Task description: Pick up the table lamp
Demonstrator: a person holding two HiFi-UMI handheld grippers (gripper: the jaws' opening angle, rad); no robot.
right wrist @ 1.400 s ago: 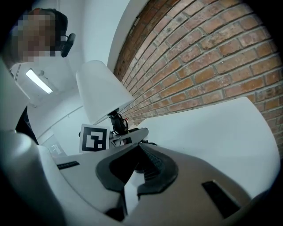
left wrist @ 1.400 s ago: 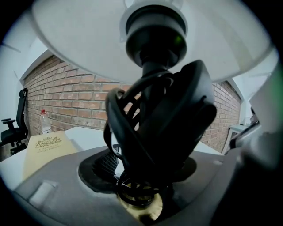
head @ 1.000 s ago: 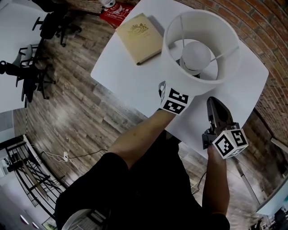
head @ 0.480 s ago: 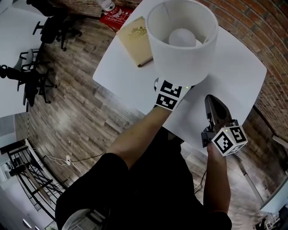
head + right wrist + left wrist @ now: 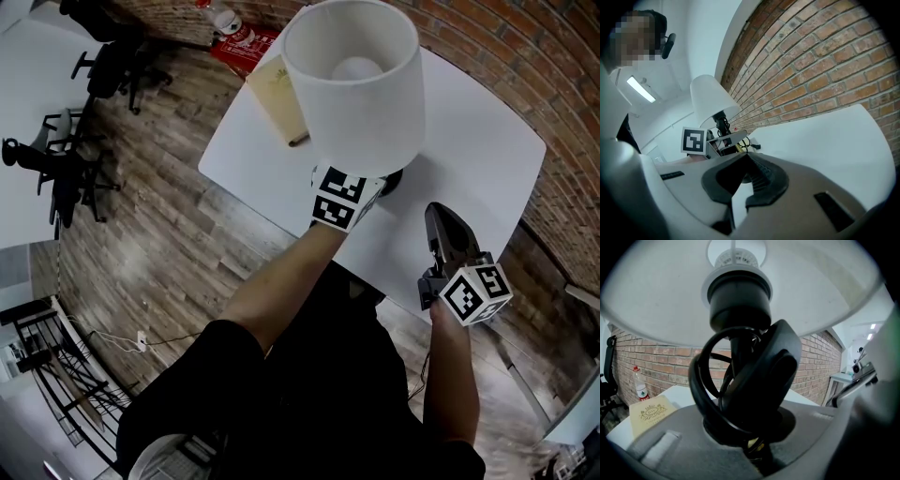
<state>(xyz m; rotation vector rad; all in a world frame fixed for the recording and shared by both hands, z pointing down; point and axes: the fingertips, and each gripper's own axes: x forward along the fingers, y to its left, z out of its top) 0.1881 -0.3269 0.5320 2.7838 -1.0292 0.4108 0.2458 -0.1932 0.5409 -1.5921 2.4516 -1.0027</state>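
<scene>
Head view: table lamp [image 5: 352,89] over the near half of the white table [image 5: 469,141], its shade tipped so the open top faces the camera. Inside the shade, one round white bulb [image 5: 356,67]. A dark bit of the base shows below the shade's rim; can't tell whether it's clear of the tabletop.

Left gripper view only: left gripper [image 5: 756,446] pinching the lamp's black stem, low down. Jaws have just been closing, with the stem between them. Black cord [image 5: 710,380] looped in a coil round the stem. The head view hides all this under the shade; only the marker cube and forearm show.

Right gripper [image 5: 439,220]: off to the right of the lamp, apart from it, above the table's near edge. In the right gripper view its pads meet at the tip, nothing between.

Tan book [image 5: 277,94] flat on the table's far left corner, partly behind the shade. Bottle [image 5: 641,387] with a red cap stands beyond it, against the brick wall [image 5: 825,61]. Office chairs [image 5: 112,56] on the wood floor, head view only.
</scene>
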